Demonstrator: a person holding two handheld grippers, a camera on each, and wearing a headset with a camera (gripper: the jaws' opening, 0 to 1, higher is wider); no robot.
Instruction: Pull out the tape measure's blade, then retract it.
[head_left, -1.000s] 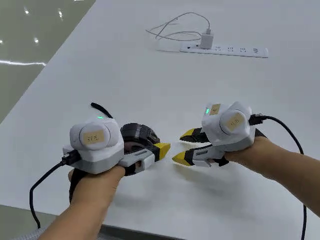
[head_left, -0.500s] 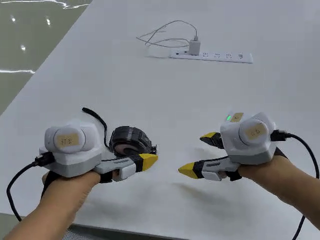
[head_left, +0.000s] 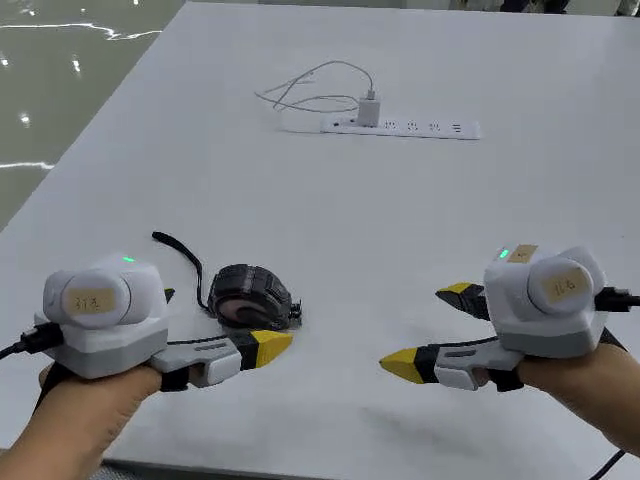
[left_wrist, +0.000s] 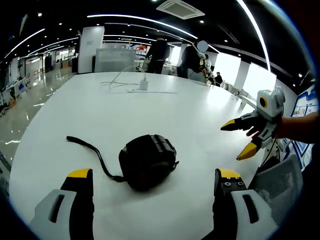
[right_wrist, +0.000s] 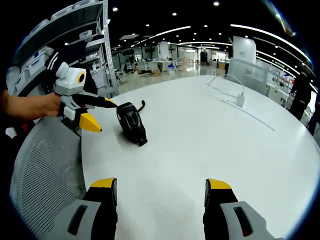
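Observation:
The black tape measure lies on the white table, blade retracted, its black wrist strap trailing to the far left. In the left gripper view the tape measure sits just ahead of my left gripper, whose jaws stand wide open and apart from it. The near yellow fingertip shows beside the case. My right gripper hovers open to the right with nothing in it, well away from the tape measure.
A white power strip with a plugged-in charger and coiled cable lies at the table's far side. The table edge runs along the left and near sides. A grey mesh chair stands beside the table.
My left gripper has let go of the tape measure, which now rests on the table. Both grippers have drawn back and further apart.

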